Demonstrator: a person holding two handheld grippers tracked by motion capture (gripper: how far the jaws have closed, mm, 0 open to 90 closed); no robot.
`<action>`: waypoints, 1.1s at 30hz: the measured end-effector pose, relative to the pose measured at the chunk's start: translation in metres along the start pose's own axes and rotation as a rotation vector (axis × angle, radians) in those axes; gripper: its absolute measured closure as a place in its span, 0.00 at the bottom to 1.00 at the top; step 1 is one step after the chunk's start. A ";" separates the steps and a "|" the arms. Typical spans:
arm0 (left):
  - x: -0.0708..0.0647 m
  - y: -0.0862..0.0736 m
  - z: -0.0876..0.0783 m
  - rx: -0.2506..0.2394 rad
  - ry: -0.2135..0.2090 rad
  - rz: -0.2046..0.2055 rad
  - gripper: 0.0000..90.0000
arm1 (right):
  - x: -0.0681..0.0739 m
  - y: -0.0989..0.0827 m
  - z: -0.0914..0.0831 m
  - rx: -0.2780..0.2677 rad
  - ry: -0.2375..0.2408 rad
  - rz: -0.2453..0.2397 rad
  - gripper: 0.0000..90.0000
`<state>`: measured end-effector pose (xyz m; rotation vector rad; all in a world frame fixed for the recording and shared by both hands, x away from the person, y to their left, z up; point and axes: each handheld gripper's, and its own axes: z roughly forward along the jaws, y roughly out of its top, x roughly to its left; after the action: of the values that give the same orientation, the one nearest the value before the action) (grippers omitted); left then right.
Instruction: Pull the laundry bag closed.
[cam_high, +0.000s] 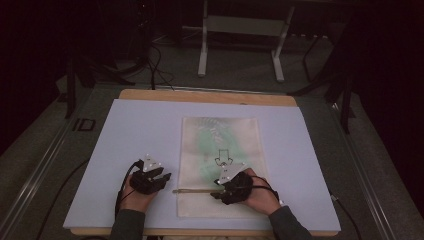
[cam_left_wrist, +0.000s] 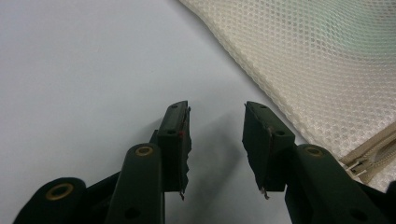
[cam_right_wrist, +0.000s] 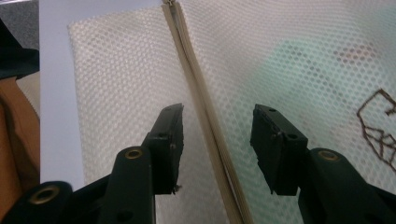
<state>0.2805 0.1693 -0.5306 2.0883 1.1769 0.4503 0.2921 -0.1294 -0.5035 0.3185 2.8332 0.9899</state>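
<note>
A cream mesh bag lies flat in the middle of a white board, with something pale green inside and a dark arrow mark on it. Its beige zipper runs across the near end. My right gripper hovers over that zipper. In the right gripper view its jaws stand open, with the zipper running between them untouched. My left gripper is just left of the bag. It stands open over bare board, with the mesh and the zipper's end to its right.
The board rests on a wooden table. A metal stand and cables sit on the floor beyond it. Both forearms come in at the table's near edge.
</note>
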 end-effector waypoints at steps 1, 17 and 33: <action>0.000 0.000 0.000 0.000 0.000 0.000 0.67 | 0.000 0.000 0.000 0.000 0.000 0.000 0.60; 0.000 0.000 0.000 -0.003 0.001 0.002 0.67 | 0.004 0.020 0.020 0.001 0.011 -0.015 0.65; 0.000 0.000 0.000 0.001 -0.001 0.001 0.67 | 0.010 0.037 0.040 -0.001 0.047 -0.025 0.66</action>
<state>0.2805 0.1689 -0.5304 2.0904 1.1759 0.4495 0.2957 -0.0747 -0.5120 0.2631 2.8713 1.0064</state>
